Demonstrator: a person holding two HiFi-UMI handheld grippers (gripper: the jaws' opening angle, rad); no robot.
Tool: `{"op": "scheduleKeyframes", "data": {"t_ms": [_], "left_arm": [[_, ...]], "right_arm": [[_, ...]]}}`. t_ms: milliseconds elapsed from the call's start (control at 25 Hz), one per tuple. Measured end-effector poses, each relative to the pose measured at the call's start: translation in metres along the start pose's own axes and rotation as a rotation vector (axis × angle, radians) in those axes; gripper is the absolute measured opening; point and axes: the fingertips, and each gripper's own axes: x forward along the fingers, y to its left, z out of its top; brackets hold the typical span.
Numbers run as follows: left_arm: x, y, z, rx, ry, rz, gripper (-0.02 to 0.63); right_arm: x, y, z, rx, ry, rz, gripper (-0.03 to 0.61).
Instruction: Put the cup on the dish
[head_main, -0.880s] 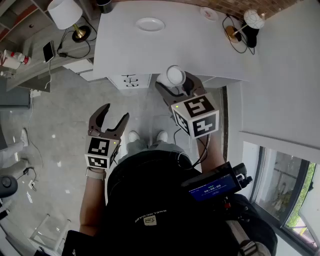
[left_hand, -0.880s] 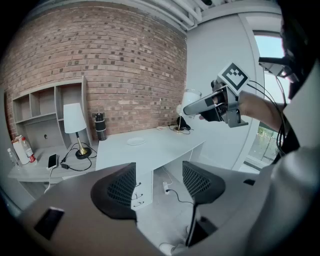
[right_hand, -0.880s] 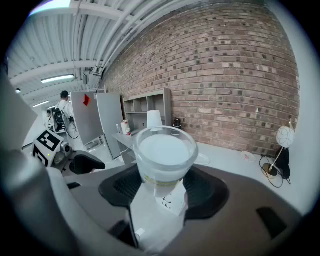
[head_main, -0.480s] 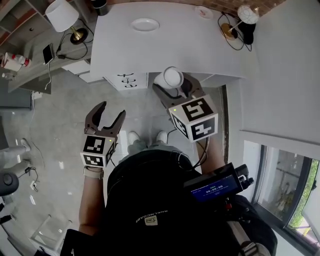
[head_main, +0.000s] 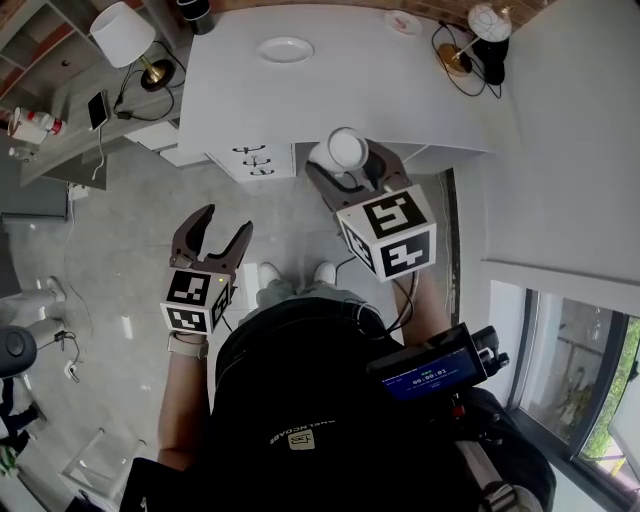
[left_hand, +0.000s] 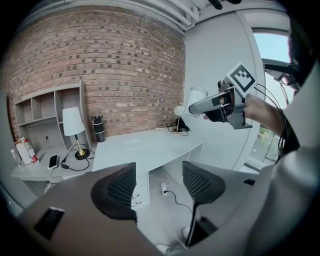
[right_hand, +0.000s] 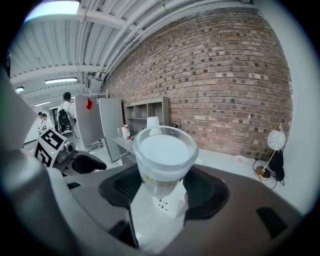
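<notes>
Item: cup (right_hand: 165, 152), pale and translucent, pinched low on its body by my right gripper (right_hand: 161, 187), whose jaws stand part-closed against it
Position: in the air at the near edge of the desk (head_main: 400, 90), well apart from the dish (head_main: 285, 49) on the far side
Orientation: mouth up, long axis near vertical
Left gripper (head_main: 212, 238): jaws spread wide, nothing between them, over the floor
Risks I note: a low grip on a smooth wall may let the cup tip or slide in transit; an off-centre descent could catch the dish's rim
</notes>
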Motion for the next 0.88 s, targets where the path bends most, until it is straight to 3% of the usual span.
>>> {"op": "scheduleKeyframes", "data": {"t_ms": [600, 880], "left_arm": [[0.02, -0.069, 0.008, 0.001, 0.021, 0.024, 0.296], [0.022, -0.075, 0.003, -0.002, 0.035, 0.063, 0.296]], "right_arm": [[-0.05, -0.058, -0.03, 0.01, -0.005, 0.005, 0.262], [-0.061, -0.081, -0.042, 0.022, -0.009, -0.003, 0.262]]}}
